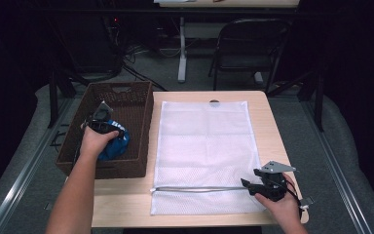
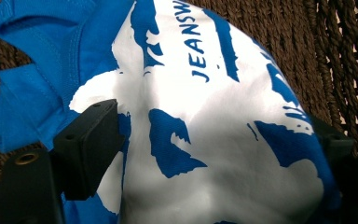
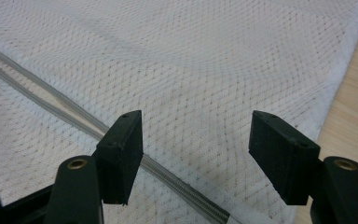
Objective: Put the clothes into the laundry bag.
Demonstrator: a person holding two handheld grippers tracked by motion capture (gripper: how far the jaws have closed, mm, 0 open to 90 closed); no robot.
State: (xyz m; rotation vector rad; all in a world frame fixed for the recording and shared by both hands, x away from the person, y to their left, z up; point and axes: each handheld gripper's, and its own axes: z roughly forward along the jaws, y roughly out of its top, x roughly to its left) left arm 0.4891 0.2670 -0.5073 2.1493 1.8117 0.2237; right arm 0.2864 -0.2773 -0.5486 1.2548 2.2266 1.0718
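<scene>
A balled blue and white printed garment (image 1: 117, 146) (image 2: 177, 88) lies in a dark brown woven basket (image 1: 146, 122) at the table's left. My left gripper (image 1: 111, 136) (image 2: 212, 126) reaches down into the basket with its jaws spread wide on either side of a bulge of the cloth; the far jaw is partly hidden behind it. A white mesh laundry bag (image 1: 204, 141) (image 3: 191, 56) lies flat on the table with its grey zipper (image 1: 199, 188) (image 3: 51, 109) near the front edge. My right gripper (image 1: 247, 183) (image 3: 196, 140) hovers open over the zipper's right end, holding nothing.
The wooden table (image 1: 268, 126) shows bare strips right of the bag and along the front. The basket's woven wall (image 2: 284, 32) stands close behind the garment. A black folding chair (image 1: 248, 48) and a table leg stand beyond the far edge.
</scene>
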